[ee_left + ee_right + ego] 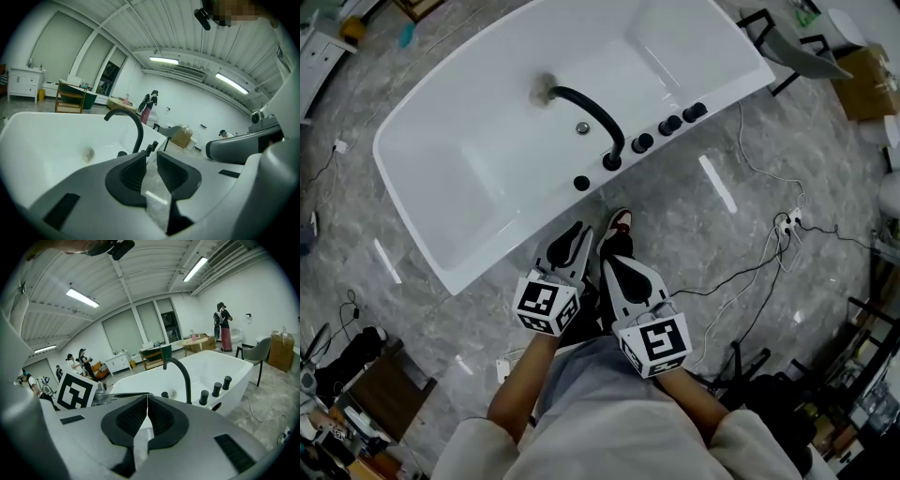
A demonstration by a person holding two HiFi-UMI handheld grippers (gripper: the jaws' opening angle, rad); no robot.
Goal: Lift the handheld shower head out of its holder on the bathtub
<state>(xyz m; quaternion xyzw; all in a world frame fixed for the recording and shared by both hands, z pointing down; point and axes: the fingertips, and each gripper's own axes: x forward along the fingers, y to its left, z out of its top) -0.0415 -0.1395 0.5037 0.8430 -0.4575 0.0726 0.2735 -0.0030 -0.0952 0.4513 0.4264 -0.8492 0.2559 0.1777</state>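
Shower head (695, 112) sits on the bathtub (492, 255) rim — left tool (150, 161) slightly apart, right tool (146, 401) closed, both empty.

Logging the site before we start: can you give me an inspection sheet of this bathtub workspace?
Surface: glossy grey marble-patterned floor.
Job's things: white freestanding bathtub; black curved spout and row of black round fittings on its rim; shower head not told apart.
Clutter: brown cardboard box, brown wooden stand.
Grippers: left tongs slightly apart, empty; right tongs shut, empty; both short of the tub.
Cables: thin black cable runs towards white power strip.
Surroundings: standing person near far wall.
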